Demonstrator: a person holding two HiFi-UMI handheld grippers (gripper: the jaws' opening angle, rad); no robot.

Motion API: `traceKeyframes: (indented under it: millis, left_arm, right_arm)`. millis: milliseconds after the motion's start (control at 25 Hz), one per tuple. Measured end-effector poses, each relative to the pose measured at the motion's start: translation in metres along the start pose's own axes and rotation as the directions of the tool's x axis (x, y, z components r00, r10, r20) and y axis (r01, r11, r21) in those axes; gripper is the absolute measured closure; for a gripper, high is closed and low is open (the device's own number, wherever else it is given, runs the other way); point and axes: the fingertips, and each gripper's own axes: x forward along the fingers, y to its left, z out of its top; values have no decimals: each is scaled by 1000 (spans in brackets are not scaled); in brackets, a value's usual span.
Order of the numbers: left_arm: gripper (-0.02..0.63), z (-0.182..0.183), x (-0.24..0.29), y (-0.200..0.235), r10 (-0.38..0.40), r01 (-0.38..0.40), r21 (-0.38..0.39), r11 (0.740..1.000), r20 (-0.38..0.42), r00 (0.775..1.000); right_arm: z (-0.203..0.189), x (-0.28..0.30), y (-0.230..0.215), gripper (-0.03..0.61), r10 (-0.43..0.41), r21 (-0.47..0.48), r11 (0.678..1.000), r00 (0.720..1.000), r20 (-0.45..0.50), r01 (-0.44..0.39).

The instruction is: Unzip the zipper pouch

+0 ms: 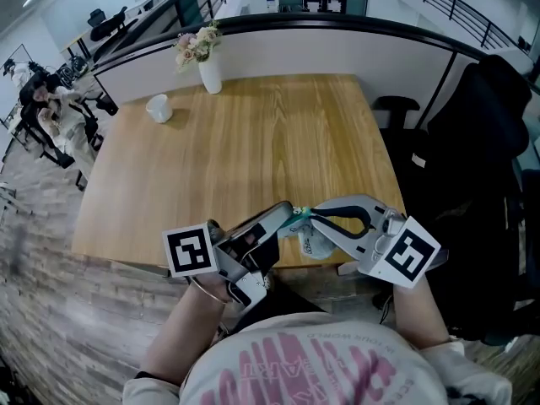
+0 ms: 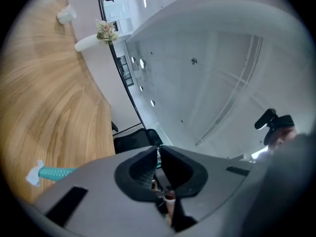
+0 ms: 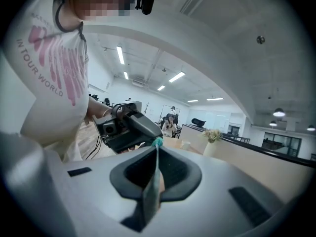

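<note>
The small zipper pouch (image 1: 310,243) hangs at the wooden table's (image 1: 236,142) front edge, its teal zipper (image 1: 297,219) stretched between my two grippers. Pointing right at the zipper's end, my left gripper (image 1: 287,213) has its jaws closed on a small teal piece, the zipper pull (image 2: 159,153). A teal zipper end with a white tab (image 2: 38,174) pokes out beside the left gripper. My right gripper (image 1: 311,216) points left and is shut on the pouch's thin fabric edge (image 3: 151,189), the teal zipper top (image 3: 157,143) showing at its fingertips. Most of the pouch is hidden by the jaws in both gripper views.
A white vase of flowers (image 1: 208,70) and a white cup (image 1: 158,107) stand at the table's far left. Behind the table runs a low white wall with a dark rail (image 1: 337,32). A black chair with a dark coat (image 1: 477,150) stands to the right.
</note>
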Motion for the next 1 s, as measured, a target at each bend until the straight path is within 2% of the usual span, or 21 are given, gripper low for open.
traceKeyframes:
  millis: [200,640,1000]
  left_arm:
    - [607,1,1,-5,-15,15,5,1000,25,1000]
    - [607,-1,-2,-3,58,-62,89,994,40,998]
    - [607,-2,-10,6,127,-133,109,985,60,990]
  right_arm:
    - [0,-2,-2,568,-19,38,999,1000,12,19]
    - [-2,-2,-4,569,-68,59,996,998,-9,68]
    - [-7,-5,-9,571,-112,96,989,993,-28,114]
